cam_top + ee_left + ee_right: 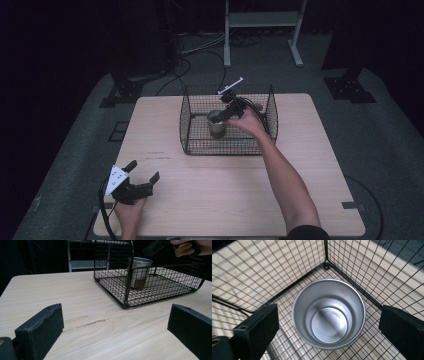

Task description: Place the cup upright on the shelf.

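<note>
One metal cup [328,313] stands upright, mouth up, in basket [186,120].

No text, label, brand, number or sign can be read here. The cup [328,313] has bare metal walls and a bare bottom; the brown band low on its side carries no legible print. The basket [186,120] wires hold no tag. The tabletop [75,305] shows wood grain and a faint dark scratch, not writing. The gripper jaws are plain black.
</note>
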The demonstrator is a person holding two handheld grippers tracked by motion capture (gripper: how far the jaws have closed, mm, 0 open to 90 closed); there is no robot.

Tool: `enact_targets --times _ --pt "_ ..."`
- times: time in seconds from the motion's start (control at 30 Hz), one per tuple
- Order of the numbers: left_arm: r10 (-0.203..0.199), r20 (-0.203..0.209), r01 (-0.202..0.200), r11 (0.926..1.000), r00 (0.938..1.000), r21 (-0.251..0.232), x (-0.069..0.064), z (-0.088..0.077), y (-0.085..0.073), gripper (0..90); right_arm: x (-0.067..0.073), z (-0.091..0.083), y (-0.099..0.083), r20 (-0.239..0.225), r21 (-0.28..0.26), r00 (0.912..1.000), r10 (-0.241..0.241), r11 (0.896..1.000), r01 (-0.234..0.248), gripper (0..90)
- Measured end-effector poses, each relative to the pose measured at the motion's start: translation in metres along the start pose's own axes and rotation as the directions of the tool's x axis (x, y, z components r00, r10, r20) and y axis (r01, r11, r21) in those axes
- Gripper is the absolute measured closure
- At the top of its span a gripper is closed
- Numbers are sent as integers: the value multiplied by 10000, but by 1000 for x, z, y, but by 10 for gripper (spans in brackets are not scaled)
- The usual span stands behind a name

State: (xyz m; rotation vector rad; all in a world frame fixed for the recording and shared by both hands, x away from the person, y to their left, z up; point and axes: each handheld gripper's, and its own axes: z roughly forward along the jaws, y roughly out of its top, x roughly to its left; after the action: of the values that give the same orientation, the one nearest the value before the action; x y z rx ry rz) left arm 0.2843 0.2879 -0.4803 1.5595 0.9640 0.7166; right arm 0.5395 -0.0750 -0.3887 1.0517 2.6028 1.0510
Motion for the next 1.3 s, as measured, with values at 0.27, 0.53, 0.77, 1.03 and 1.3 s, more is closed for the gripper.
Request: enact_targets --times 0.27,0.53,0.77,1.03,1.3 --pt "64 154 -64 10000 9999 -8 -1 0 0 0 6 -27 -5 -269 -640 9996 10 9979 -27 26" --pt "105 160 -105 9999 9998 -36 -1 0 0 0 12 -42 -16 -674 -819 9976 132 9965 -187 55" --pt "82 178 -81 9999 9998 -63 -1 0 0 0 23 -48 -27 -810 -826 9965 -203 9965 136 53" --pt "114 196 -113 9999 9997 -26 -1 0 0 0 34 -61 -36 -966 -994 9933 -630 9936 534 53" --pt "134 197 -134 9999 9997 -22 -2 0 0 0 38 -70 -49 -1139 -1068 9908 -733 9924 612 53"
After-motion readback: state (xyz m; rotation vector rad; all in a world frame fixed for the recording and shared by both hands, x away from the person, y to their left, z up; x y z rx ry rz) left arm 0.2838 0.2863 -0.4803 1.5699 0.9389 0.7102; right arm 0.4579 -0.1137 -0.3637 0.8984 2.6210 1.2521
